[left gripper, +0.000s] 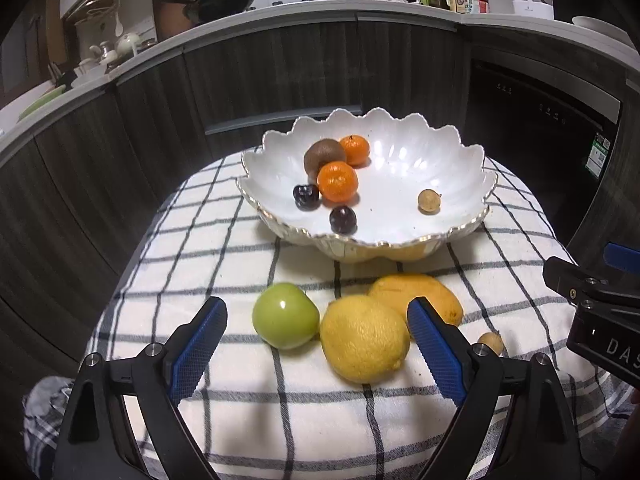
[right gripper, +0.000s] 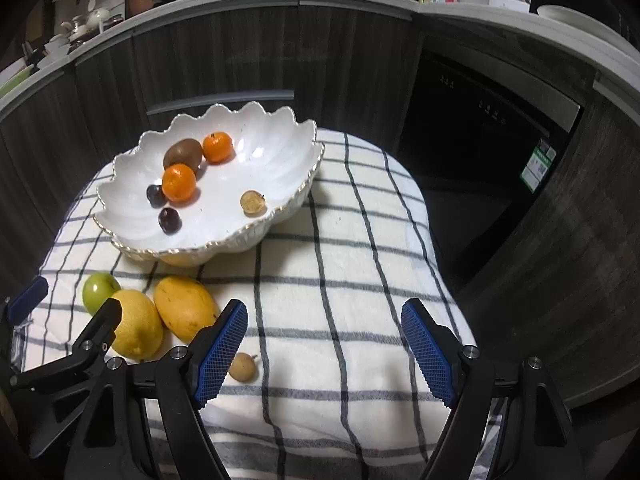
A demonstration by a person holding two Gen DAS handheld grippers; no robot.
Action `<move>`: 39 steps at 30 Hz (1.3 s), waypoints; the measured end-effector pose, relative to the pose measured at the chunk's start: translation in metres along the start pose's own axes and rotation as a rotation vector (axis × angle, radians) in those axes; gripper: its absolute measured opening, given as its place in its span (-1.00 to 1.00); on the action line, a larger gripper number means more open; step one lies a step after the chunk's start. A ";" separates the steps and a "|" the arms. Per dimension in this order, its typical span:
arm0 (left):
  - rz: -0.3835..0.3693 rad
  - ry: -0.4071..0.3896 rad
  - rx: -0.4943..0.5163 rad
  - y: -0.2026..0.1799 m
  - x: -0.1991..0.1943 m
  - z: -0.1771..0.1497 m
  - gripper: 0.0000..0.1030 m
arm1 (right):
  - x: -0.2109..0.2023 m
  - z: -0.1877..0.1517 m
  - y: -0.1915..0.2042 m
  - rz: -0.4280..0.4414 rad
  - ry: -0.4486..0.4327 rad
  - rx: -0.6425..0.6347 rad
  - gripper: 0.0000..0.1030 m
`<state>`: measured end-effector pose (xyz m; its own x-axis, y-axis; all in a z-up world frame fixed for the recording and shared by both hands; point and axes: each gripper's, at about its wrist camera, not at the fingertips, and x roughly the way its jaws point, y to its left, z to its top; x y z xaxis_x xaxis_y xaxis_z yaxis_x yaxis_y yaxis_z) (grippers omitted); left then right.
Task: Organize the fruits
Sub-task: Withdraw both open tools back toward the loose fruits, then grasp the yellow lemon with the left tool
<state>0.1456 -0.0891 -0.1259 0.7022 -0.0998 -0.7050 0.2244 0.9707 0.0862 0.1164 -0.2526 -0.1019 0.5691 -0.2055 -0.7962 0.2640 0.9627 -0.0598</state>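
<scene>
Fruits: lemon, green apple, mango and a small brown fruit lie on the checked cloth near its front edge; the scalloped white bowl toward its back edge holds the others. My left gripper is spread around the lemon without touching; my right gripper is spread, empty.

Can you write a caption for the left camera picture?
Open left gripper nears lemon and green apple before the fruit bowl.
</scene>
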 end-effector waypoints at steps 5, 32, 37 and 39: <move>-0.023 0.038 -0.004 -0.005 0.010 -0.011 0.79 | 0.007 -0.008 0.000 -0.002 0.016 -0.004 0.56; -0.086 0.116 0.010 -0.020 0.049 -0.018 0.14 | 0.030 -0.019 0.000 0.006 0.074 -0.003 0.55; -0.098 0.119 0.001 -0.018 0.047 -0.018 0.13 | 0.028 -0.019 0.000 0.009 0.072 -0.006 0.55; -0.096 0.117 0.001 -0.017 0.043 -0.019 0.13 | 0.026 -0.018 0.002 0.017 0.066 -0.007 0.54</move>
<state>0.1595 -0.1054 -0.1714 0.5944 -0.1656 -0.7869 0.2871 0.9578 0.0154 0.1174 -0.2533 -0.1340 0.5207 -0.1769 -0.8352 0.2488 0.9673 -0.0497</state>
